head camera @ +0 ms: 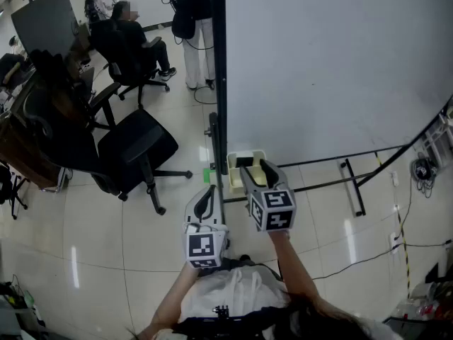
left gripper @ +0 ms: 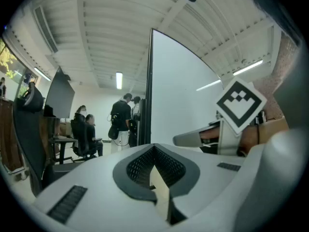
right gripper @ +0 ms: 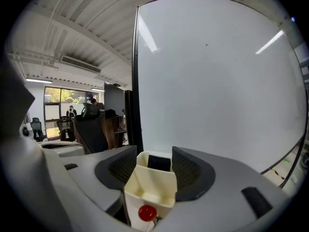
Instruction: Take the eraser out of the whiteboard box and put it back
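Observation:
A cream whiteboard box point(head camera: 239, 163) hangs at the lower left corner of the whiteboard point(head camera: 333, 62). In the right gripper view the box point(right gripper: 150, 185) fills the space between the jaws, and the black eraser point(right gripper: 159, 162) stands in its far compartment. A red round piece point(right gripper: 146, 212) sits on the box's near wall. My right gripper point(head camera: 253, 170) straddles the box, its jaws apart with the pads close beside the box walls; no grip on the eraser shows. My left gripper point(head camera: 206, 195) hangs lower and to the left, level, jaws together and empty point(left gripper: 154, 151).
A black office chair point(head camera: 134, 144) stands left of the board's black post point(head camera: 218, 83). People point(head camera: 127, 30) are by desks at the far left. The board's stand legs point(head camera: 354, 186) and cables point(head camera: 425, 168) lie on the tiled floor to the right.

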{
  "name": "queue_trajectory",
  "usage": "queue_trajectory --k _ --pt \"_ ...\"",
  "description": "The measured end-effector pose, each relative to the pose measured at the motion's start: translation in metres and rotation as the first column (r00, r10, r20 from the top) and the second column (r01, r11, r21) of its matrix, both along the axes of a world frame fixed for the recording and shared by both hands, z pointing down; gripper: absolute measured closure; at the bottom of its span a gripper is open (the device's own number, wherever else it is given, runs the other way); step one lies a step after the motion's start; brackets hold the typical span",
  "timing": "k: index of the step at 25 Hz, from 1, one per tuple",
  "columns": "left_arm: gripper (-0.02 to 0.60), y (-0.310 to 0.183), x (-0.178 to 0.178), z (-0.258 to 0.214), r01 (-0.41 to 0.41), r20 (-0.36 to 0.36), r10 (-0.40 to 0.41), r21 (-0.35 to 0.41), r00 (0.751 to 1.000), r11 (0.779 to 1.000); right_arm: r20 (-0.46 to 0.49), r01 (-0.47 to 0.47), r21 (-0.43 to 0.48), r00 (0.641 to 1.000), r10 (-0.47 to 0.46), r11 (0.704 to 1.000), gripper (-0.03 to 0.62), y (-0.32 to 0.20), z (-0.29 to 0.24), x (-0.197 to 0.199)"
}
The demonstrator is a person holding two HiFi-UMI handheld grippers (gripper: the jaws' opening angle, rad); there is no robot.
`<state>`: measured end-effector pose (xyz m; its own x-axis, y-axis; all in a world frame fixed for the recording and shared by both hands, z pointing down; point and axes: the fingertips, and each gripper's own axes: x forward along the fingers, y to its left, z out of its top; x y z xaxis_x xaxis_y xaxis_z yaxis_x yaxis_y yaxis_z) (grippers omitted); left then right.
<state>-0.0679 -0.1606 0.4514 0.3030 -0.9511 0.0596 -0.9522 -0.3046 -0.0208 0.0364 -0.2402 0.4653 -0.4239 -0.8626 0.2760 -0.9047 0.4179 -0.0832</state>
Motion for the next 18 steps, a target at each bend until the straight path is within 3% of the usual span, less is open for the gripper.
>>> queue_trajectory --k 4,9,15,18 --pt "0.578 0.003 -0.001 0.0 0.003 -0.002 -0.003 -0.002 1.0 1.0 -0.105 -0.028 -0.073 0.994 0.021 0.997 0.332 -0.029 0.02 -0.003" --pt "0.578 0.004 -0.01 0.002 0.025 -0.008 -0.025 -0.011 1.0 1.0 -0.166 -0.068 -0.194 0.985 0.036 0.979 0.309 -0.042 0.047 -0.012" --pt "0.578 0.002 -0.01 0.003 0.022 -0.012 -0.022 -0.012 1.0 1.0 -0.216 -0.081 -0.243 0.976 0.028 0.967 0.31 -0.051 0.048 -0.021" --pt "0.578 0.003 -0.008 0.003 0.013 -0.011 -0.013 -0.01 1.0 1.0 -0.225 -0.087 -0.188 0.973 0.043 0.978 0.316 -0.049 0.038 -0.016"
